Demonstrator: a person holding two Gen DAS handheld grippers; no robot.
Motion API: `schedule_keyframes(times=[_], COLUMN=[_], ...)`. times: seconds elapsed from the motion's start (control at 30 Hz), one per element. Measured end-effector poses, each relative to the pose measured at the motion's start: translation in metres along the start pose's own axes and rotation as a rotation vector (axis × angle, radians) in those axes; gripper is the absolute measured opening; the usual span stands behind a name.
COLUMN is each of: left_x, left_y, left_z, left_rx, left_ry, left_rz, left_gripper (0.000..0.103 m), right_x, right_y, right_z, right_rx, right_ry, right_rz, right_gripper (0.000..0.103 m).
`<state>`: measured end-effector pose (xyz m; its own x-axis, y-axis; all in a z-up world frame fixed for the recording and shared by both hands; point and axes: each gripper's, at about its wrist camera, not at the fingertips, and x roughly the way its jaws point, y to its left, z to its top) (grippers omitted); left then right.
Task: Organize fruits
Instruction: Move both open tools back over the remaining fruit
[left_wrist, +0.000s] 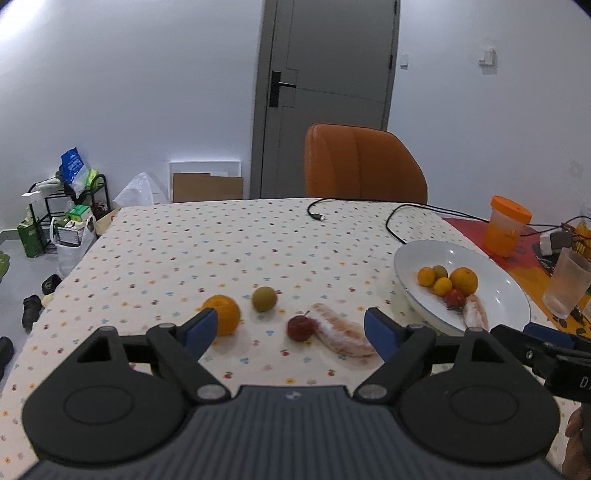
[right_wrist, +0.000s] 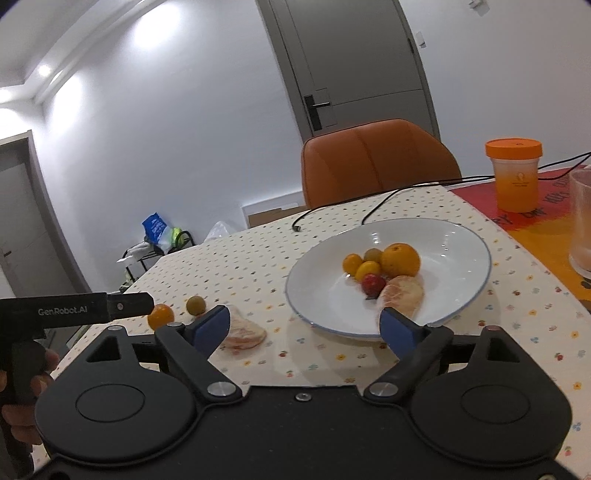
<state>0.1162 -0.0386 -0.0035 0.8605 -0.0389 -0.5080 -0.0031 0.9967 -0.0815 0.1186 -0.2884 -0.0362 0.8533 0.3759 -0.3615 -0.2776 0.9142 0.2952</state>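
My left gripper (left_wrist: 291, 330): black linkage arms, blue pads (left_wrist: 201, 328), silver pivot screws, two round black discs, ribbed grey housing w/ small logo. My right gripper (right_wrist: 304, 326): same build, blue pads (right_wrist: 214, 328), smooth black housing, one centre screw. Left unit's side bar, seen from right cam, marked "GenRobot.AI" in white.

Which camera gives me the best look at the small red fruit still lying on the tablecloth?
Left wrist view: the red fruit lies fully visible between the open fingers, beside the pomelo segment. The right wrist view doesn't show it; its own finger covers that spot.
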Motion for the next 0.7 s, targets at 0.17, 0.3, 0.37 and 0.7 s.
schedule_keyframes(times=[0.17, 0.3, 0.37, 0.7], left_x=[-0.003, -0.003, -0.002, 0.009], left_y=[0.012, 0.023, 0.028, 0.051], left_z=[-0.002, -0.005, -0.007, -0.013], left_rx=[-0.013, -0.031, -0.041, -0.083], left_ry=[-0.002, 0.004, 0.006, 0.027], left_rz=[0.020, 0.038, 0.044, 0.065], left_gripper=[0.085, 0.085, 0.085, 0.085], right_x=[0.005, 0.010, 0.012, 0.032], right_y=[0.010, 0.020, 0.024, 0.040], right_z=[-0.002, -0.004, -0.005, -0.007], right_rx=[-0.019, -0.036, -0.047, -0.083], right_ry=[0.014, 0.027, 0.034, 0.067], right_rz=[0.021, 0.035, 0.041, 0.077], right_gripper=[0.088, 0.088, 0.088, 0.088])
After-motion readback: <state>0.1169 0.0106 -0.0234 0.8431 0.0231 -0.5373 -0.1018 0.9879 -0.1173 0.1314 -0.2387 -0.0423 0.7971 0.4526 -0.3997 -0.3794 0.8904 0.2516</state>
